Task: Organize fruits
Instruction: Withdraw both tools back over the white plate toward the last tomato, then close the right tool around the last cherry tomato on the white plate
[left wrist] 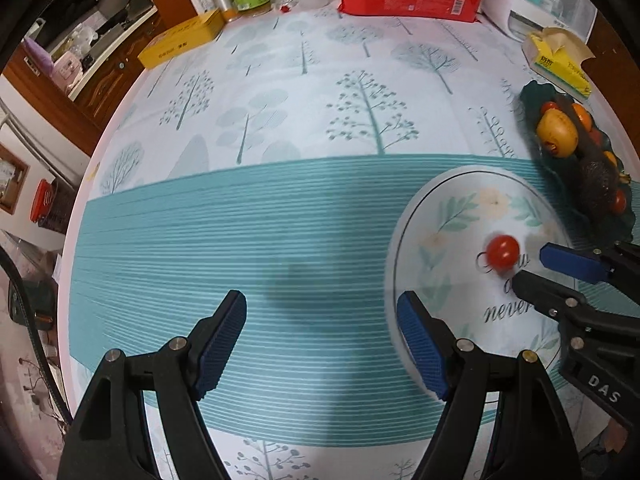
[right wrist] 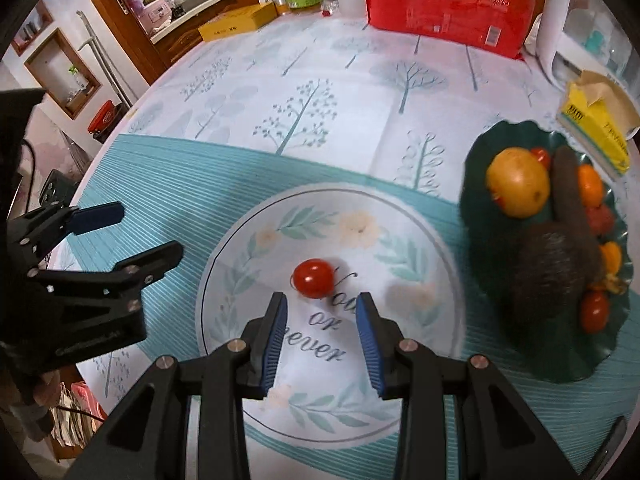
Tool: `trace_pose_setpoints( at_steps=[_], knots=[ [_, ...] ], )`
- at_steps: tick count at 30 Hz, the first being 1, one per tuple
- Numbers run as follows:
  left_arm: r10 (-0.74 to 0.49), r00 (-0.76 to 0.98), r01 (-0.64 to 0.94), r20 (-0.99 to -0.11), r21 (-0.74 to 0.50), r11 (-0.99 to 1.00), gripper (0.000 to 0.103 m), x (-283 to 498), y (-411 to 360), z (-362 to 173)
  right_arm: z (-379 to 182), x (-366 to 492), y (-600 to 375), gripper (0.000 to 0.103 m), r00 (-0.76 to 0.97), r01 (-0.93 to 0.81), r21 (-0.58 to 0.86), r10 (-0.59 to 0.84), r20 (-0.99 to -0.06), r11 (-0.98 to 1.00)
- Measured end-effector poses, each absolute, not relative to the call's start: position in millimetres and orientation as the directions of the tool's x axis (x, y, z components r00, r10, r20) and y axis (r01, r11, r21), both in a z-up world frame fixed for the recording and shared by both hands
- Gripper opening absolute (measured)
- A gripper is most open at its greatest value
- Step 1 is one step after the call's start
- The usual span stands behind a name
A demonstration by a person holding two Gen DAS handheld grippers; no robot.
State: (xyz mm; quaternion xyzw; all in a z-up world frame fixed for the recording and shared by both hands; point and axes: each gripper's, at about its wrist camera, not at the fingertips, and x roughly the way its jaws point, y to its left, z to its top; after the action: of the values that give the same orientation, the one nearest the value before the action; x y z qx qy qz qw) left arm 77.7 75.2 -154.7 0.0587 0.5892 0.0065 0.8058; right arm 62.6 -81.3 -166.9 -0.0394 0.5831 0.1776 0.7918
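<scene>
A small red tomato (right wrist: 313, 283) lies alone near the middle of a white floral plate (right wrist: 240, 248), on top of printed lettering. The plate sits on a worktop (right wrist: 320, 112) covered by a cloth with trees and teal stripes.

The right hand-held gripper (right wrist: 322, 340) points steeply down at the plate, just short of the tomato. Its blue pads (right wrist: 275, 344) stand moderately apart with nothing between them; the tomato lies just beyond the tips, slightly toward the left pad.

The left hand-held gripper (left wrist: 322, 344) hangs over bare striped cloth beside the plate. Its jaws are wide apart and empty, with one pad over the plate's rim.

To the right of the plate, just beside it, a dark green leaf-shaped dish (right wrist: 480, 160) holds the rest of the fruit: a large yellow-orange fruit (right wrist: 518, 182), a dark rough-skinned fruit (right wrist: 556, 268), small orange ones and more red tomatoes. A yellow tissue box (right wrist: 600, 136), a red package (right wrist: 452, 4), bottles and a yellow carton line the far edge.

The step in hand looks like sorting fruit between dish and plate; whether the tomato is to be picked up or has been set down cannot be told. If it is to be picked up, centre the right pads around it first, since it is round and may roll on the smooth plate. Close gently so the skin does not split. Keep the left one clear of the rim.
</scene>
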Motion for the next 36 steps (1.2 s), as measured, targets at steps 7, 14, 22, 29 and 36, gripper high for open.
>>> trace_pose_setpoints(
  at_steps=[7,14,22,29,36],
  knots=[
    [0.072,0.302,0.059,-0.951,0.094,0.994,0.077,79,86,-159,-185,69,-66,0.036,0.24,-0.308,0.156,0.236,-0.942,0.938],
    [0.083,0.28,0.042,-0.957,0.098,0.994,0.077,82,95,-167,-193,75,-59,0.036,0.243,-0.297,0.139,0.216,-0.946,0.945],
    [0.09,0.248,0.03,-0.964,0.1,0.994,0.077,83,104,-173,-194,75,-53,0.017,0.245,-0.299,0.145,0.222,-0.944,0.943],
    [0.099,0.229,0.033,-0.968,0.11,0.993,0.081,85,108,-174,-192,70,-45,0.004,0.243,-0.328,0.131,0.218,-0.945,0.936],
    [0.099,0.235,0.025,-0.967,0.108,0.994,0.085,86,108,-165,-179,69,-42,0.002,0.258,-0.33,0.127,0.219,-0.941,0.935]
  ],
)
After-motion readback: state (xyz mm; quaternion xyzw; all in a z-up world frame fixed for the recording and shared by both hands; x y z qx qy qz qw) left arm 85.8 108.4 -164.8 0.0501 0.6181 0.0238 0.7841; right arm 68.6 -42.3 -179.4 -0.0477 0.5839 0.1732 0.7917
